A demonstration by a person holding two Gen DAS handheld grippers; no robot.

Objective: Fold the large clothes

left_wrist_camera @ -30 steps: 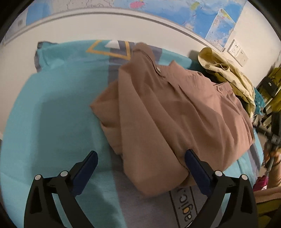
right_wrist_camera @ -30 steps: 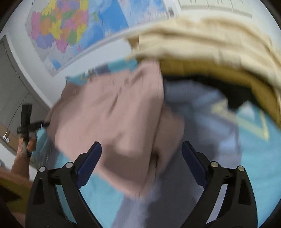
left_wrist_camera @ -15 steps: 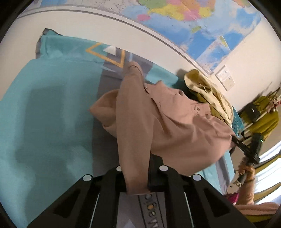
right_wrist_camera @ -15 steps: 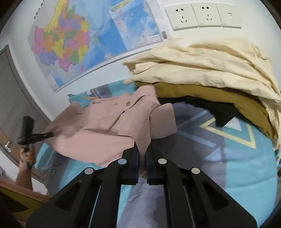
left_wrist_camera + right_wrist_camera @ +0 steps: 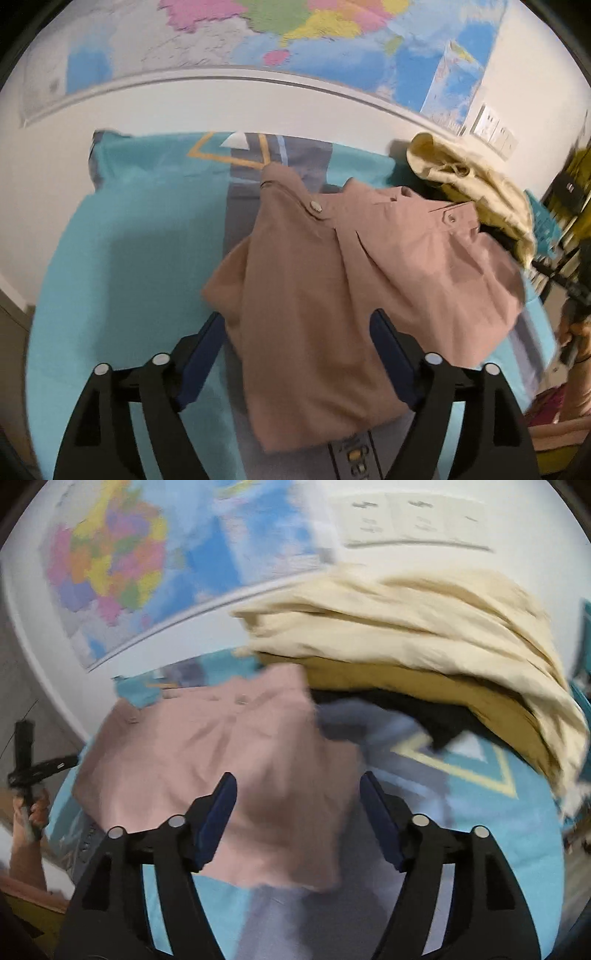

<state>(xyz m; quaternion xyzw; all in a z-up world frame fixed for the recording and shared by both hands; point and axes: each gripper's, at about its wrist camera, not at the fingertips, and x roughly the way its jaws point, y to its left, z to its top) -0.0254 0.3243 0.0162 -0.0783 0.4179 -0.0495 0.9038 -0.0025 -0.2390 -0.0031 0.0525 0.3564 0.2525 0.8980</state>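
The bed [image 5: 140, 236], spread with a turquoise and grey cover, fills the space beyond both tools, and on it, directly ahead of them, lies the pink-brown shirt [image 5: 332, 295], partly folded with its buttoned chest uppermost. A heap of cream and mustard clothes [image 5: 406, 627] sits beyond the shirt, towards the wall.

The shirt looks like light, soft woven cloth: it will likely sag and slide over itself when lifted, with no stiffness to hold a fold. The best holds are probably its outer edges or corners near the hem, taken at two well-spread points so the panel stays flat.

The left hand-held gripper [image 5: 299, 354] angles steeply down over the shirt's near edge; its jaws are opening, cloth beneath them but not pinched. The right hand-held gripper [image 5: 299, 816] tilts down less steeply over the shirt's other end; its jaws are opening too, released, with fabric lying below the gap between them.
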